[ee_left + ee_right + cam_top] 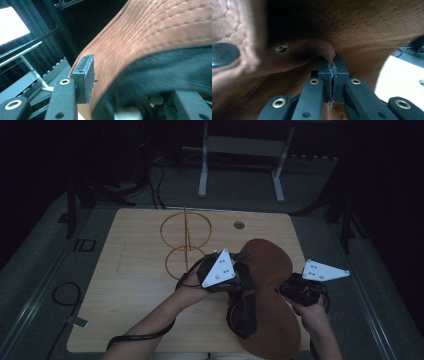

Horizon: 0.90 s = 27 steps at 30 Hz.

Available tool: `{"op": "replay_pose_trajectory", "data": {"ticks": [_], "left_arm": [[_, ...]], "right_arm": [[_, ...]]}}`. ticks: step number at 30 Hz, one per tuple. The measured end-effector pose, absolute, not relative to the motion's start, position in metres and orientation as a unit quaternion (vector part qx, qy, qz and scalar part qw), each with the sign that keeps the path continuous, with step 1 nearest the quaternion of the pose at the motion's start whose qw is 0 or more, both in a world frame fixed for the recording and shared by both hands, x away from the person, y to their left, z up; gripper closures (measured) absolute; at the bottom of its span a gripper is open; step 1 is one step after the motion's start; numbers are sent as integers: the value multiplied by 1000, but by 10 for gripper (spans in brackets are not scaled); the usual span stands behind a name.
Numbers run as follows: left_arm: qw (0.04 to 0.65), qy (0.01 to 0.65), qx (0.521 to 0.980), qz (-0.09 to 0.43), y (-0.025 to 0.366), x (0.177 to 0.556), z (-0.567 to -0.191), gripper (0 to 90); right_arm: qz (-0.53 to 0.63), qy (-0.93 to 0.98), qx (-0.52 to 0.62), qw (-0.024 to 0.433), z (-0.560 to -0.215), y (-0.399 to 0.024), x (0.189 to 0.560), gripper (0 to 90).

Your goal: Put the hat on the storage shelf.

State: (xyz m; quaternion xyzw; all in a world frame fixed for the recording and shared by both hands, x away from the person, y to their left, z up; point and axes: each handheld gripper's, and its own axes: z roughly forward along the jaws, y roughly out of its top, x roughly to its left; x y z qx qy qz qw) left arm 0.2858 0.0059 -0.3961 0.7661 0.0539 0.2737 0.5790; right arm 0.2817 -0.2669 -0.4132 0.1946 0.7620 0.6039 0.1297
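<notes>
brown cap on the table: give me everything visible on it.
The brown cap looks like stitched leather or suede, with rows of stitching on the brim, a dark fabric lining, a small metal eyelet and a dark button. It lies at the table's near right, partly lifted between both hands. The right gripper is shut on a fold of its edge. The left gripper stands open; one of its fingers lies against the brim.

High view overhead, gripper views close on brown hat
</notes>
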Motion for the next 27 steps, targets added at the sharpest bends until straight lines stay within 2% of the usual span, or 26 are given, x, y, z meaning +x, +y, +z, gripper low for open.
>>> {"op": "replay_pose_trajectory", "data": {"ticks": [10, 17, 27], "left_arm": [[564, 95, 775, 269, 41, 288, -400, 456], [540, 135, 788, 262, 66, 284, -421, 395], [523, 175, 800, 235, 100, 278, -459, 394]], "right_arm": [[625, 735, 217, 150, -402, -284, 287, 877], [635, 716, 234, 169, -389, -289, 304, 877], [641, 704, 248, 179, -368, -281, 332, 877]]}}
